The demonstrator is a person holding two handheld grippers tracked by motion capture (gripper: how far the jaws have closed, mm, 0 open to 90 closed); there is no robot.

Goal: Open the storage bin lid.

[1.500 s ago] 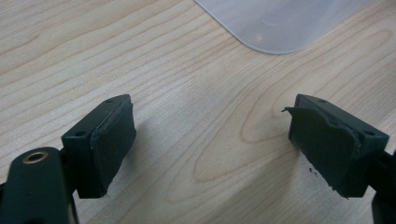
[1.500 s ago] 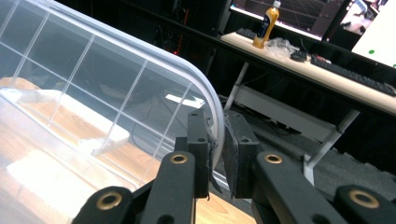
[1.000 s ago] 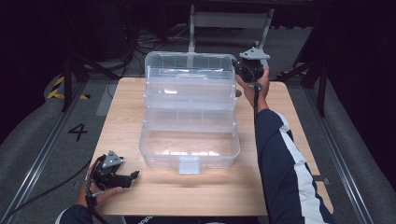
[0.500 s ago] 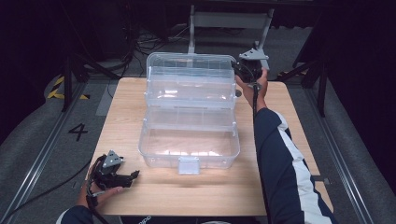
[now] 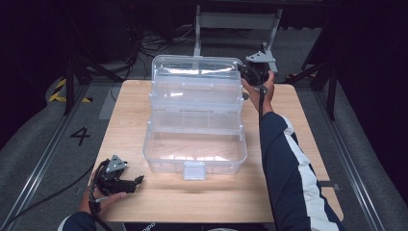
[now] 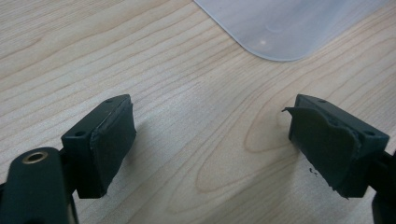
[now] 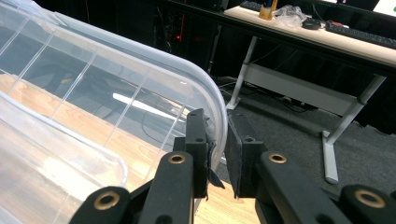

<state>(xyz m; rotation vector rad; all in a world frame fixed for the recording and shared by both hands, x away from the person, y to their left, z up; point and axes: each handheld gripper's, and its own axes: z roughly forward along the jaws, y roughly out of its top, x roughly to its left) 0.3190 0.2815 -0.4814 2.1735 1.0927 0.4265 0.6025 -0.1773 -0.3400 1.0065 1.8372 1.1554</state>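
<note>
- Clear plastic forms the storage box (image 5: 195, 118), a rectangular case with rounded corners that stands open in the middle of the table (image 5: 288, 192), nearer its far edge than its near edge.
- Box build: a deep smooth-walled base sits nearest the person, stepped tray tiers rise behind it, and the lid (image 7: 140, 88) stands up at the far edge. A small frosted latch tab (image 5: 194, 170) hangs at the middle of the base's front wall.
- Lid surface: glossy and see-through, moulded with thin straight ribs; its rim curves in a smooth arc at the corner.
- Right gripper (image 5: 254, 72): held at the far right corner of the box. In the right gripper view (image 7: 216, 154) its two flat black pads are clamped on the curved rim of the lid, one pad on each face of the thin wall.
- Left gripper (image 5: 138, 182): rests near the table's near left corner, well apart from the box. In the left gripper view (image 6: 210, 149) its jaws stand apart with bare wood between them; the matte rubber pads are worn, the right one torn at its edge.
- Table surface: pale wood with a visible flowing grain, a flat rectangular top.
- Sleeve (image 5: 288, 178): dark blue fabric with a white stripe, running along the right edge of the table.
</note>
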